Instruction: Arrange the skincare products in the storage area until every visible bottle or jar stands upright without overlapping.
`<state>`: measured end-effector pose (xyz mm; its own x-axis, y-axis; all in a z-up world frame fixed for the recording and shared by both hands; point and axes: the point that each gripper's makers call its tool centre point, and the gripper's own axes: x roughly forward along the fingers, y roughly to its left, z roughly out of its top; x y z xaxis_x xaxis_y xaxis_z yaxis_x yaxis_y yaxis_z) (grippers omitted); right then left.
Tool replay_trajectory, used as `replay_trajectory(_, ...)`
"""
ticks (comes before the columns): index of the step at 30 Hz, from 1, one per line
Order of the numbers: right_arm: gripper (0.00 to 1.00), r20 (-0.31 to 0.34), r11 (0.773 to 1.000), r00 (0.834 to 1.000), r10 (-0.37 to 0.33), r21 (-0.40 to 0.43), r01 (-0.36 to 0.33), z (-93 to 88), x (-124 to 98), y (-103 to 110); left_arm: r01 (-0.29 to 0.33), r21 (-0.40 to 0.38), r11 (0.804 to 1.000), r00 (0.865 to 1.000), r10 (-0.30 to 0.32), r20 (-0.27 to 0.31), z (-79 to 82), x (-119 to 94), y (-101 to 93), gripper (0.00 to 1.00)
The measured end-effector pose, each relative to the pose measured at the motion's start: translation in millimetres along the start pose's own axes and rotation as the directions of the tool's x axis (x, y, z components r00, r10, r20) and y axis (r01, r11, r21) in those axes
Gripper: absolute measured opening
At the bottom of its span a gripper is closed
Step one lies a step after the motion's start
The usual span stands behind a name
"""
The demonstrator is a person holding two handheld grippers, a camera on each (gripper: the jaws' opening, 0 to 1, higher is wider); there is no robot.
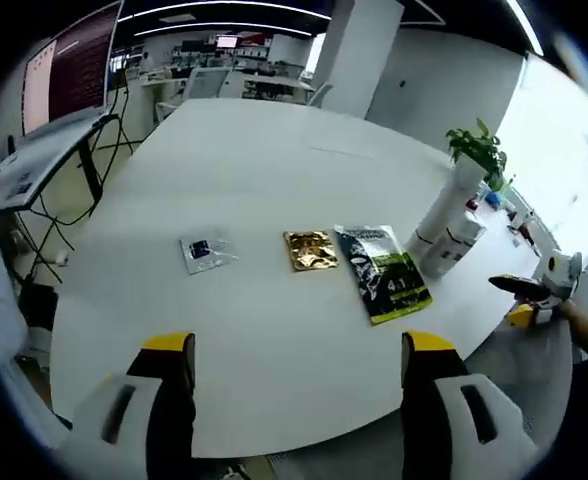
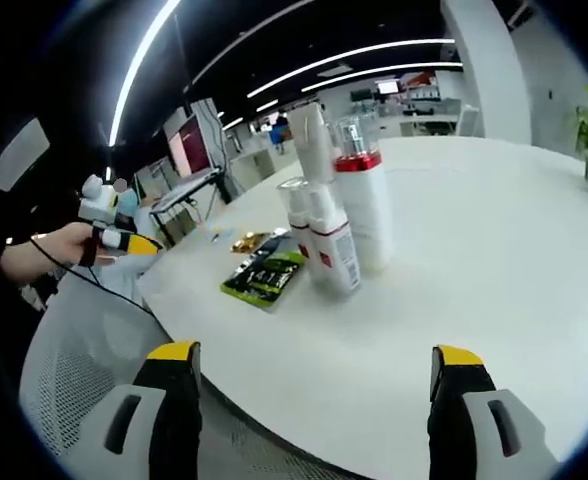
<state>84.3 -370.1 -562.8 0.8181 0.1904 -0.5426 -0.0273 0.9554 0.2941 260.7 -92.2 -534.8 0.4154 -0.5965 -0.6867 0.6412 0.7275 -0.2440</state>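
On the white table (image 1: pixel 274 180), a cluster of white skincare bottles (image 1: pixel 449 228) stands upright at the right. In the right gripper view the cluster (image 2: pixel 334 215) is a tall bottle with a red band and clear cap (image 2: pixel 364 195), shorter red-labelled bottles (image 2: pixel 332 250) and a tube behind them. A green-black packet (image 1: pixel 382 270) (image 2: pixel 264 277), a gold sachet (image 1: pixel 310 249) (image 2: pixel 246 241) and a small silver sachet (image 1: pixel 209 251) lie flat. My left gripper (image 1: pixel 299 345) is open over the near table edge. My right gripper (image 2: pixel 316 355) is open, short of the bottles.
A potted plant (image 1: pixel 479 150) stands behind the bottles. A screen on a stand (image 1: pixel 69 75) is at the left. The right gripper (image 1: pixel 534 290) is held off the table's right edge. A hand holds the left gripper (image 2: pixel 114 235) over a mesh chair (image 2: pixel 84 380).
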Motion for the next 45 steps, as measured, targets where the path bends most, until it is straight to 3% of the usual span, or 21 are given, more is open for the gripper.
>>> replay_trajectory(4,0.99,0.006,1.000,1.000,-0.021,0.021,0.020,0.5,-0.5,-5.6,0.038,-0.004,0.999,0.999,-0.038,0.016,-10.4,-5.7,-12.8,0.81)
replay_trajectory(6,0.99,0.005,0.999,0.999,-0.034,0.020,0.034,-0.1,-1.0,-7.8,0.041,0.035,0.999,0.999,-0.041,0.005,-15.6,-6.3,-14.1,0.82)
replay_trajectory(11,0.99,-0.012,0.999,0.999,-0.048,0.007,0.048,-2.6,-1.4,-10.1,0.056,0.023,0.998,0.998,-0.055,-0.008,-25.3,-8.1,-14.8,0.84)
replay_trajectory(16,0.99,-0.021,0.999,0.998,-0.054,0.008,0.054,-3.8,-2.0,-10.7,0.054,0.013,0.998,0.998,-0.054,0.008,-21.7,-7.1,-10.3,0.87)
replay_trajectory(30,0.99,-0.023,0.999,0.999,-0.035,0.004,0.036,-4.6,0.1,-10.5,0.037,-0.062,0.997,0.997,-0.041,-0.067,-27.9,4.3,-9.5,0.91)
replay_trajectory(35,0.99,-0.040,1.000,0.999,-0.026,0.014,0.026,-9.3,-0.6,-7.2,0.001,-0.044,0.999,0.994,-0.005,-0.108,-11.5,22.4,6.9,0.91)
replay_trajectory(42,0.99,-0.057,1.000,0.998,-0.022,0.021,0.023,-12.6,-0.8,-6.4,-0.104,-0.039,0.994,0.985,0.098,-0.140,25.6,61.4,39.5,0.89)
replay_trajectory(45,0.99,-0.070,1.000,0.997,-0.018,0.023,0.020,-15.6,-0.5,-5.6,-0.155,-0.081,0.985,0.978,0.141,-0.152,35.6,75.8,51.7,0.88)
